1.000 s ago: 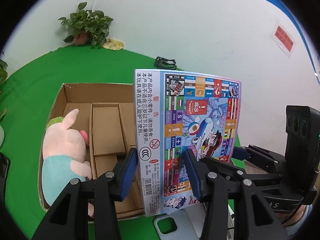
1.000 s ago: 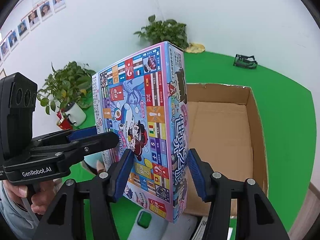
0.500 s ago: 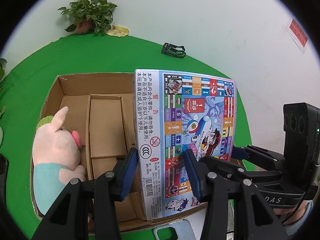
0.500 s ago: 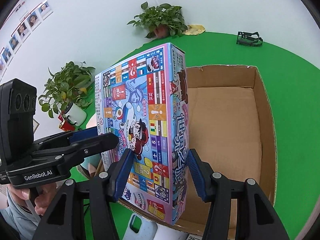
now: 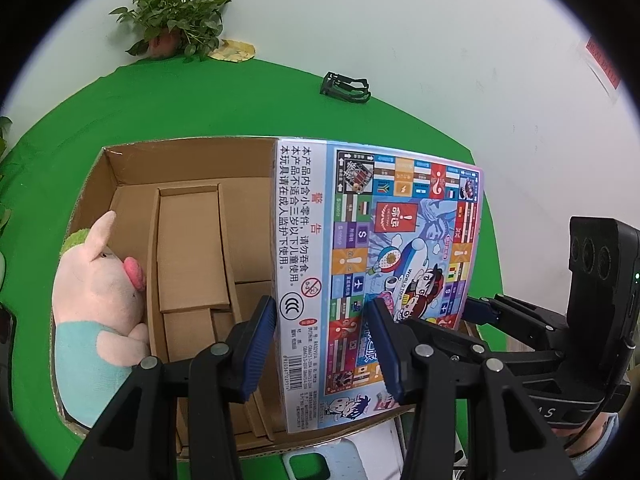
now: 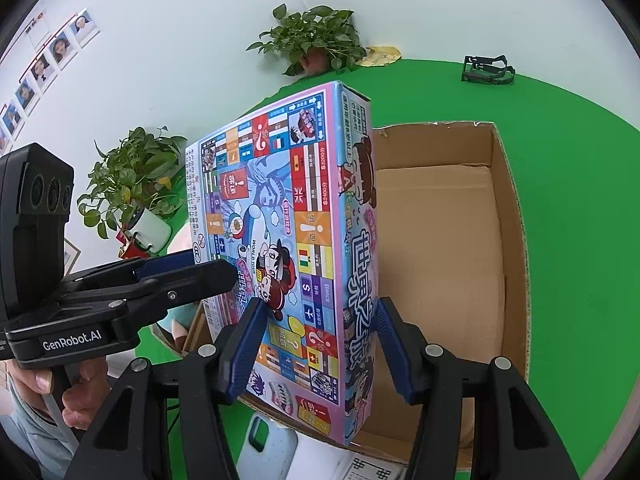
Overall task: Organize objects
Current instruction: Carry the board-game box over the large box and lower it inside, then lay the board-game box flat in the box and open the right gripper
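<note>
The left gripper (image 5: pixel 322 344) and the right gripper (image 6: pixel 320 344) each pinch a narrow side of the flat, colourful cardboard board-game box (image 5: pixel 376 264), held upright on edge above the near part of the open brown cardboard carton (image 5: pixel 180 160). If either clamp loosens or the hands drift apart, the glossy pink-and-blue box could twist and drop askew, catching the carton's near wall or the cardboard dividers (image 5: pixel 192 248) on the left by the pink plush pig (image 5: pixel 100 292).

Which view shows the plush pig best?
The left wrist view: the plush pig lies in full sight in the left end of the cardboard box, snout toward the dividers. In the right wrist view the board game box and the left gripper hide nearly all of it.
</note>
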Tool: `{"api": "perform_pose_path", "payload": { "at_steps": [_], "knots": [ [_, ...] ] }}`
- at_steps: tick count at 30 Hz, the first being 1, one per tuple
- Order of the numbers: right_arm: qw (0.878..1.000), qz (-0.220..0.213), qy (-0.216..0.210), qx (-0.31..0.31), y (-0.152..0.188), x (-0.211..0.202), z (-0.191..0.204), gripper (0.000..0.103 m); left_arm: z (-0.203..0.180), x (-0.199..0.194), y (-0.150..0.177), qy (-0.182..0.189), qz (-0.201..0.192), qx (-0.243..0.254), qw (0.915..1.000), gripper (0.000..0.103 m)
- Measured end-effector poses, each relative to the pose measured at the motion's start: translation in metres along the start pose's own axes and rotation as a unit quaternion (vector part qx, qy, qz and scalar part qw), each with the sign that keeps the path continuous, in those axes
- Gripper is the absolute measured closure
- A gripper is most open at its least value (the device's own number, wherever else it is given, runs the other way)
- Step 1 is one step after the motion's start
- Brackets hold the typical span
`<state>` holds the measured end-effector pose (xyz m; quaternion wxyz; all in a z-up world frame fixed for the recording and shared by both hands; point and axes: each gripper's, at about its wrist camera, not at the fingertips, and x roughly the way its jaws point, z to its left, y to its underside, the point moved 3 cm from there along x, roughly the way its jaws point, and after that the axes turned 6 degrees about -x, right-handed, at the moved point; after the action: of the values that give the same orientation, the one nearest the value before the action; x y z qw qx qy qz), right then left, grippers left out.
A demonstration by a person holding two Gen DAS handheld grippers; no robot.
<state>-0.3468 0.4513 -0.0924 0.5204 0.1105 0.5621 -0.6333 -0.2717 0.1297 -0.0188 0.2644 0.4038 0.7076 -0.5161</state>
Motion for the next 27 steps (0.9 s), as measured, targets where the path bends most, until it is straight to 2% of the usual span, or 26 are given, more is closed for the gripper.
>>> {"api": "perform_pose_path", "payload": {
  "at_steps": [14, 19, 23, 27],
  "knots": [
    [0.998, 0.054, -0.017, 0.009, 0.010, 0.051, -0.006, 0.049, 0.029, 0.034, 0.021, -0.059, 0.060, -0.031, 0.9960, 0.057],
    [0.997, 0.075, -0.006, 0.019, 0.018, 0.076, -0.009, 0.048, 0.040, 0.049, 0.025, -0.057, 0.076, -0.039, 0.9947, 0.058],
    [0.993, 0.111, 0.039, 0.016, 0.027, 0.097, -0.018, 0.046, 0.038, 0.042, 0.029, -0.047, 0.068, -0.031, 0.9961, 0.058],
    [0.992, 0.105, 0.055, 0.030, 0.027, 0.097, -0.032, 0.046, 0.042, 0.024, 0.032, -0.048, 0.046, -0.028, 0.9974, 0.058]
  ]
}}
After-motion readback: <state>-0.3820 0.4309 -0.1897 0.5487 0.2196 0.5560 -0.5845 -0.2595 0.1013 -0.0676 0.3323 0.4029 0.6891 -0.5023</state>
